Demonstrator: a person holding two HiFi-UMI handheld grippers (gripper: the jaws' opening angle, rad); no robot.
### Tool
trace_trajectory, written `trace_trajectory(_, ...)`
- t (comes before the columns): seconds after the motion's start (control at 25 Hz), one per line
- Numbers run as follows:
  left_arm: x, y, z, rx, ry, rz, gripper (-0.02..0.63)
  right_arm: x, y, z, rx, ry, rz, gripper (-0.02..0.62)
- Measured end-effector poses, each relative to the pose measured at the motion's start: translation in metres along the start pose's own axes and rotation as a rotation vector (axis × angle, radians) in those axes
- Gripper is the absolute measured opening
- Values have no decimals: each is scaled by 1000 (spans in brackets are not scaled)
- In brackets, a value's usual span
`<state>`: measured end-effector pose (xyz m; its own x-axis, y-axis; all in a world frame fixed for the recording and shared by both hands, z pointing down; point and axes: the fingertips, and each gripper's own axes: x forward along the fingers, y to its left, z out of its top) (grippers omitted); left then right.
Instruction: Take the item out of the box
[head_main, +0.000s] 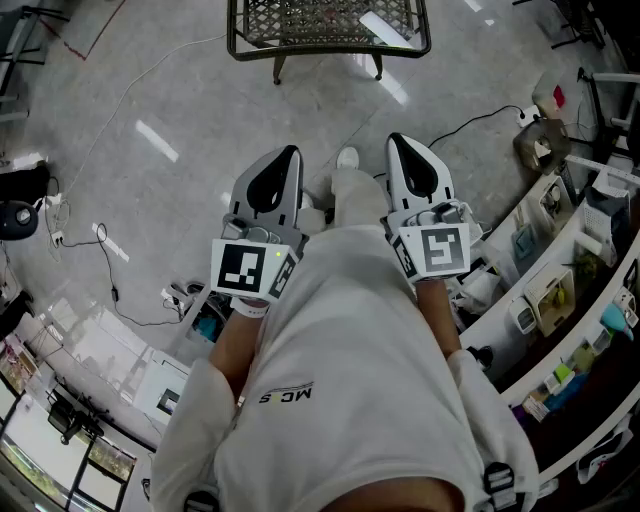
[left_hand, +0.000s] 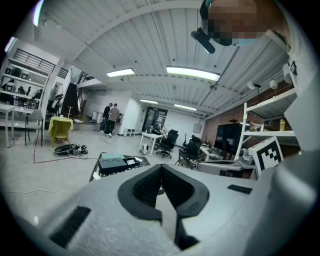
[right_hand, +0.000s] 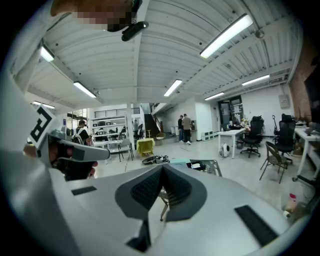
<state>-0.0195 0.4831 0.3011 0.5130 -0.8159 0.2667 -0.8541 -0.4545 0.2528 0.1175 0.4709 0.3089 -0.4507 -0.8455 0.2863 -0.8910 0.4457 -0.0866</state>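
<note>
I hold both grippers close to my chest, side by side, pointing toward a black wire-mesh table (head_main: 330, 40). My left gripper (head_main: 290, 153) is shut with nothing between its pads, and so is my right gripper (head_main: 397, 139). In the left gripper view the jaws (left_hand: 161, 167) meet at their tips. Beyond them a dark box (left_hand: 114, 163) with a pale lid lies on the mesh table (left_hand: 97, 172). The right gripper view shows its jaws (right_hand: 162, 167) closed, with a teal box (right_hand: 182, 161) on the table (right_hand: 212, 168) some way ahead. Both grippers are well short of the table.
Cables (head_main: 110, 270) trail over the glossy floor at left. Cluttered white shelves (head_main: 560, 290) line the right side. Far across the room stand two people (left_hand: 111, 119), a yellow-draped chair (left_hand: 60, 129), desks and office chairs (left_hand: 169, 142). My white shoe (head_main: 347, 158) shows between the grippers.
</note>
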Motion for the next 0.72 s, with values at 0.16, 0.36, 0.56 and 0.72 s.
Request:
trace_trajectory(0.16, -22, -1, -17, 8, 3, -64, 25, -22, 17, -10, 12, -16, -95, 15)
trace_trajectory(0.36, -32, -8, -25, -18, 1, -46, 25, -39, 19, -11, 72, -54, -67, 15)
trace_trajectory(0.56, 1, -17, -11, -13, -18, -22, 26, -34, -20, 6, 43, -89, -67, 15)
trace_trajectory(0.72, 40, -23, 1, 13, -23, 16, 26, -20, -57, 12, 16, -102, -3, 15)
